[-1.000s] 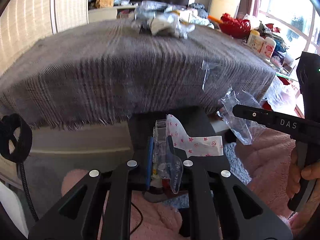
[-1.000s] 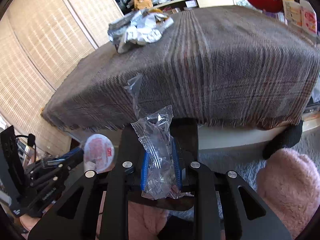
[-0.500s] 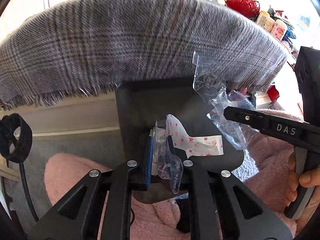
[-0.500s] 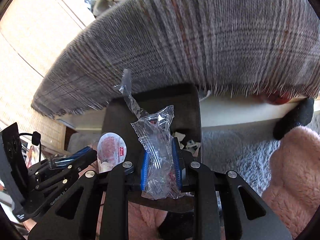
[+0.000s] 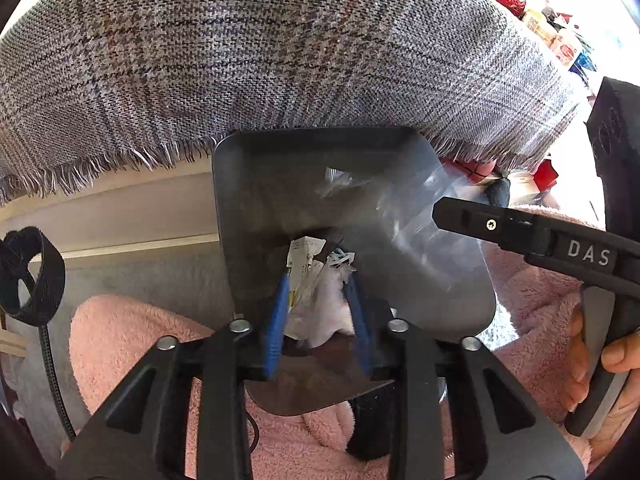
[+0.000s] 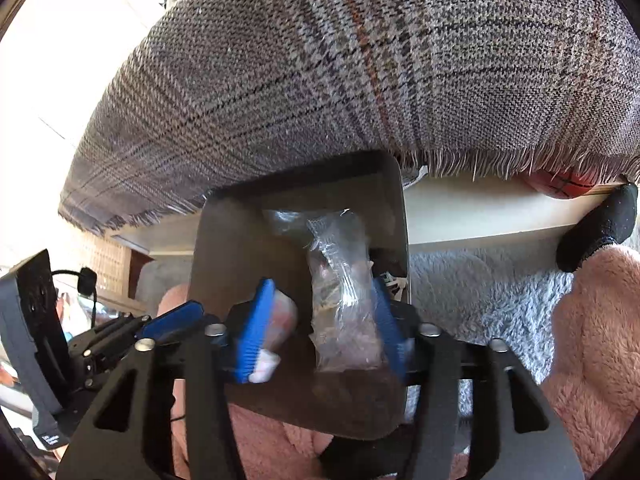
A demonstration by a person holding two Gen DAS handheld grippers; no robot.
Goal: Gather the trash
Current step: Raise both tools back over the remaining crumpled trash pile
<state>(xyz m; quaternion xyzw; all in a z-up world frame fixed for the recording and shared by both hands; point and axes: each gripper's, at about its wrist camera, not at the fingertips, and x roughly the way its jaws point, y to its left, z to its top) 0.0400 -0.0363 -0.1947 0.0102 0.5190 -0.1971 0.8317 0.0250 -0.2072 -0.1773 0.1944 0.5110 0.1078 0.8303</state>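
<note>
Both grippers sit over the dark bin (image 5: 256, 200) at frame center: left gripper (image 5: 318, 312) has its fingers spread with paper scraps (image 5: 312, 280) loose between them, right gripper (image 6: 320, 328) fingers wide apart, clear wrapper (image 6: 340, 280) resting against the right-hand one.

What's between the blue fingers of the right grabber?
In the right wrist view, a crinkly clear plastic wrapper lies between the open right gripper's blue pads, over the dark bin.
</note>
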